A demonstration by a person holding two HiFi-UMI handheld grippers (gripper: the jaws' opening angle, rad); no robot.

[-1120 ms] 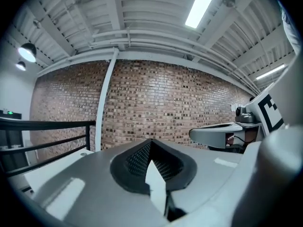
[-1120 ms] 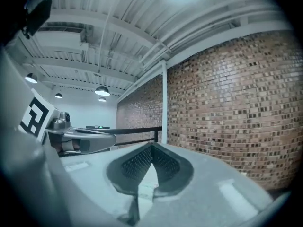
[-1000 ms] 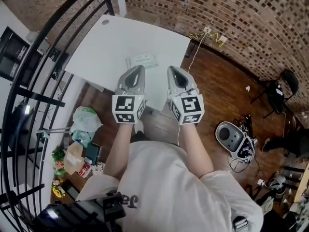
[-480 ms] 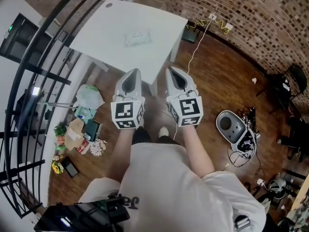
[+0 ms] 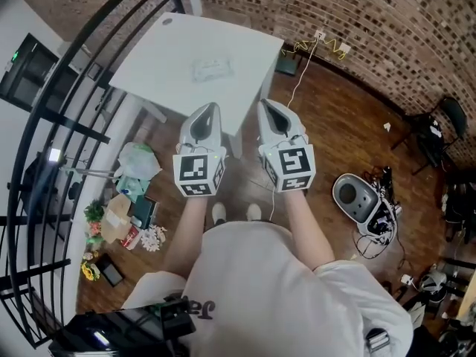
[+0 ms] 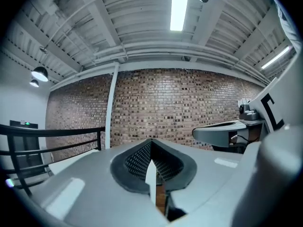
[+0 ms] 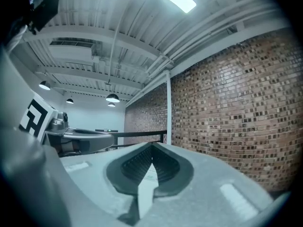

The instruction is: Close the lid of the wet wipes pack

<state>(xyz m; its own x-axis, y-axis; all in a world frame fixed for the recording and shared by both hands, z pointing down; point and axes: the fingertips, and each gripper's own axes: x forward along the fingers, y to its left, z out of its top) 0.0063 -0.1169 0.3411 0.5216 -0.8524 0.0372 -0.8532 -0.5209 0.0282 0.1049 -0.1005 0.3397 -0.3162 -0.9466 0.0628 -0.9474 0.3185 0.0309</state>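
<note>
Backing off from the counter (image 5: 167, 54) over the last second, I now stand a step short of it, where before my grippers hung just over its near edge. The wet wipes pack (image 5: 210, 68) lies flat near the middle of the white counter, well ahead of both grippers and touched by neither. From the head view it is too small and pale for me to tell whether its lid is up or down.

My left gripper (image 5: 211, 109) and right gripper (image 5: 265, 106) are held side by side in front of my chest, near each other but not touching, their marker cubes facing up at me. Their tips lie level with the counter's near edge in that view.

In the left gripper view the left gripper (image 6: 151, 144) has its jaws pressed together with nothing between them, and it points at the brick wall (image 6: 189, 103) under a white ceiling. The right gripper shows at that view's right side. In the right gripper view the right gripper (image 7: 152, 149) likewise has its jaws together and empty.

Below me is a wooden floor (image 5: 335, 136). A black railing (image 5: 71, 117) curves along my left, with bags and clutter (image 5: 126, 199) beside it. A round grey machine (image 5: 355, 201) with cables sits on the floor to my right.
</note>
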